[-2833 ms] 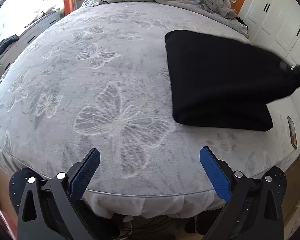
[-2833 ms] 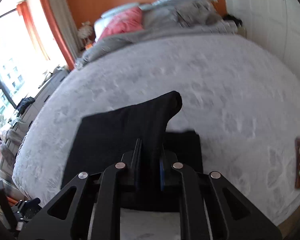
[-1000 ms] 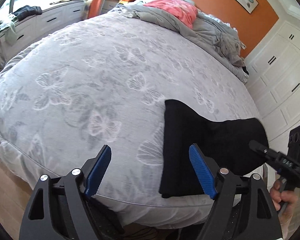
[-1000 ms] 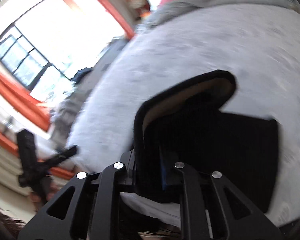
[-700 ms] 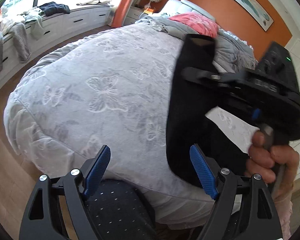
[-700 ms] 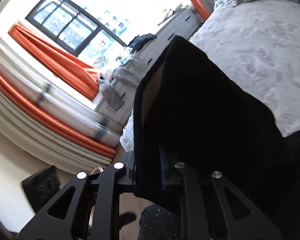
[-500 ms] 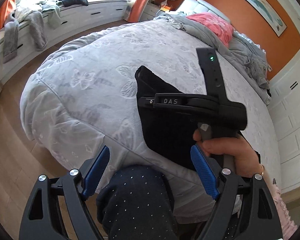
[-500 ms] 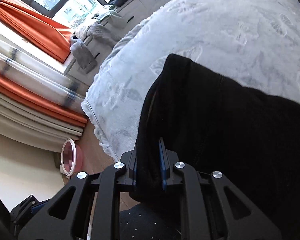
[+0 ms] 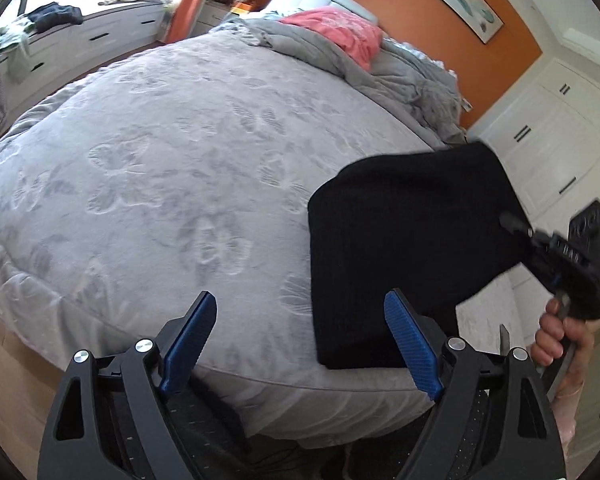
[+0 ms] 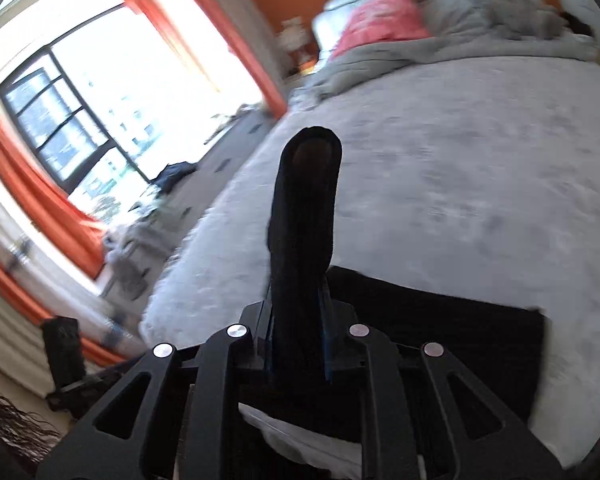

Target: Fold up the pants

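Note:
The black pants (image 9: 404,248) lie folded near the front right edge of the grey butterfly-print bed (image 9: 172,168). Their upper layer is lifted at the right. My right gripper (image 9: 516,226) is shut on that lifted edge, held by a hand at the far right. In the right wrist view the gripper (image 10: 298,344) clamps a black fold of the pants (image 10: 306,216) that stands up in front of the camera, with the rest (image 10: 460,332) flat below. My left gripper (image 9: 300,332) is open and empty above the bed's front edge, left of the pants.
A grey duvet (image 9: 380,68) and a pink pillow (image 9: 340,32) are heaped at the head of the bed. White wardrobes (image 9: 552,152) stand at the right. A window bench with clothes (image 9: 40,36) runs along the left. Orange curtains (image 10: 40,208) frame the window.
My right gripper swung the pants up and across to the left, then carried the edge back to the right. The pants have shifted on the bed. My left gripper stayed open.

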The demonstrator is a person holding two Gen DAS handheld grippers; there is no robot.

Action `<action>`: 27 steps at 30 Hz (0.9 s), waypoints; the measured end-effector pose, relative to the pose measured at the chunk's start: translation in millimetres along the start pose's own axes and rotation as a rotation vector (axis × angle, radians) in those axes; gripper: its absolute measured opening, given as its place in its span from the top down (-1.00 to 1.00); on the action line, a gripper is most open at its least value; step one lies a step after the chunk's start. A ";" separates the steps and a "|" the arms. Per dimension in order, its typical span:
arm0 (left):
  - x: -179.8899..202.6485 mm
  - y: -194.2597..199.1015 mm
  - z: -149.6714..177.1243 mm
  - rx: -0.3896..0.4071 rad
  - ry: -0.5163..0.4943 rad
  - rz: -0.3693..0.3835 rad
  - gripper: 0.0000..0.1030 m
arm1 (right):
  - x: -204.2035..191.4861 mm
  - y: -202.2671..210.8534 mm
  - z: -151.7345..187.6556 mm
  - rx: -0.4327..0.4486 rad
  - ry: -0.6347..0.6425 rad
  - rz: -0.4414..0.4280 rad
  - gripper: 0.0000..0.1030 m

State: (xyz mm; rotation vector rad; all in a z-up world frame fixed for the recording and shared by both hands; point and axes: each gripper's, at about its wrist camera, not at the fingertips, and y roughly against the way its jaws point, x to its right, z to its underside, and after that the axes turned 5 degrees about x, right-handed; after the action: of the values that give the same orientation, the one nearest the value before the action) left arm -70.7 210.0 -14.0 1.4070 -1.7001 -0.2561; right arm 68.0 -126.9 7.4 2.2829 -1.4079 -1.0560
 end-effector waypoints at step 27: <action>74.9 -207.5 46.5 -0.303 0.014 -0.135 -0.72 | 186.6 -57.0 105.6 -0.168 -0.245 0.164 -0.61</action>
State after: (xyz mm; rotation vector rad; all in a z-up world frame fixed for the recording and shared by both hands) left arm 40.9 58.5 -138.3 1.2927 -1.4846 -0.5538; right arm 82.4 -242.2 -181.5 1.9376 -1.5027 -1.3786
